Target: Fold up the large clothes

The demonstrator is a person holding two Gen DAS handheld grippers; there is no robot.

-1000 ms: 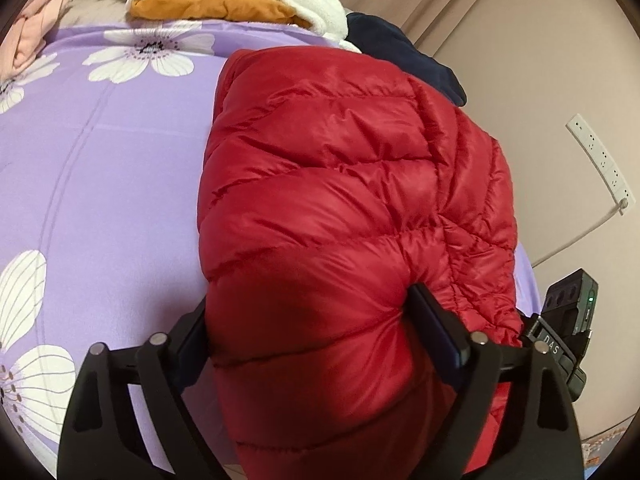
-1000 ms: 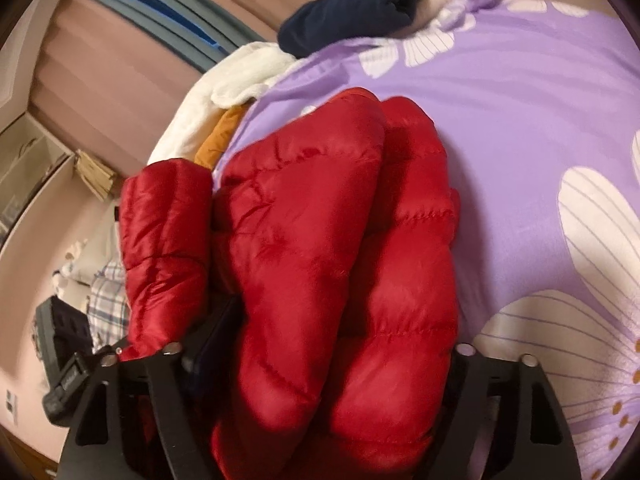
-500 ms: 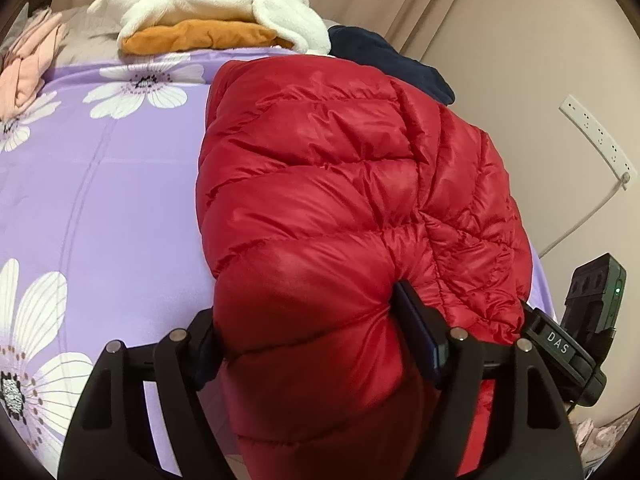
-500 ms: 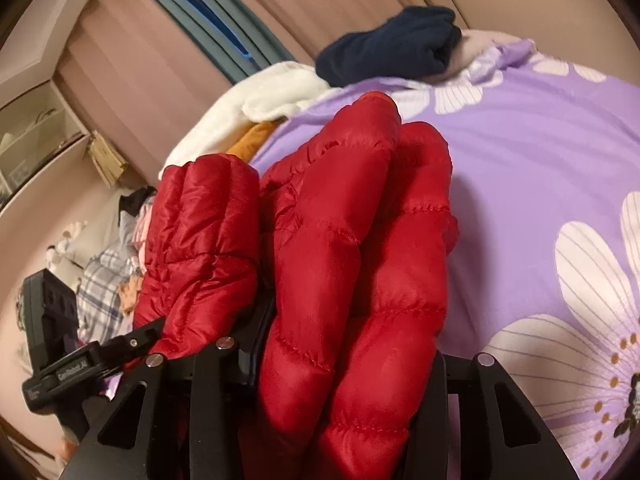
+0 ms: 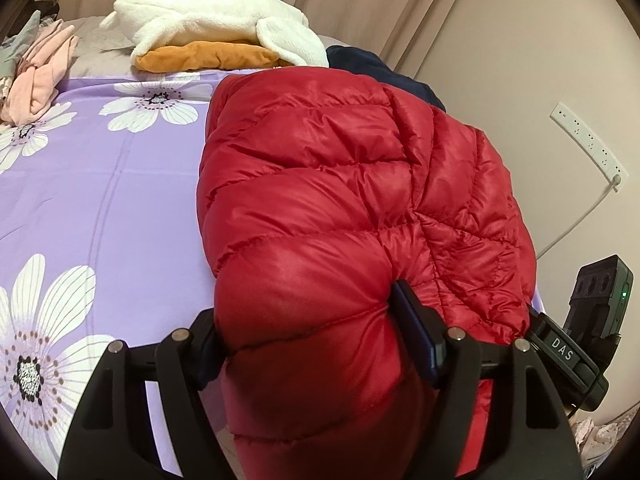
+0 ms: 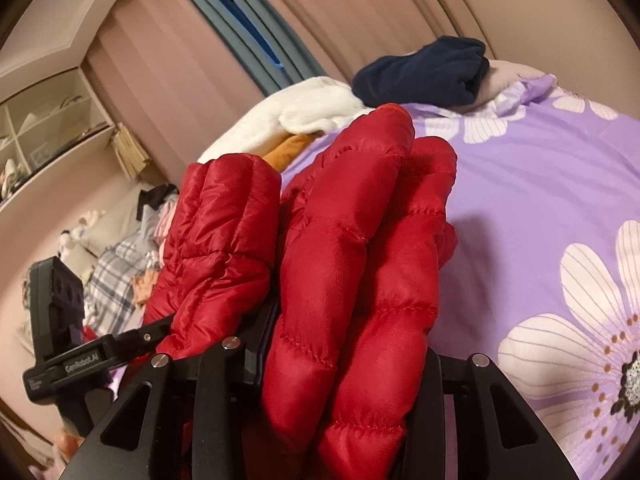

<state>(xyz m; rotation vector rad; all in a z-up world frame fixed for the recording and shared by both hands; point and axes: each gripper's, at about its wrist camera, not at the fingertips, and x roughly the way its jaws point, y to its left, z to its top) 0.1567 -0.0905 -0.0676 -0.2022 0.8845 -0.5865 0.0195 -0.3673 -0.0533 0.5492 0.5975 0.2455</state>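
Red jacket [image 5: 352,200] at bed edge, purple sheet [image 5: 120,200] bare

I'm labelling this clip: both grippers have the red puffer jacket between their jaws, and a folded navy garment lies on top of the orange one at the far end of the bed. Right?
Not quite: the left wrist view shows the white fleece, not a navy garment, lying on the orange garment. The left gripper and right gripper do have the red puffer jacket between their jaws.

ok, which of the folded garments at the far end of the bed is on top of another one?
The white fleece: it lies on the orange one. The navy one sits apart.
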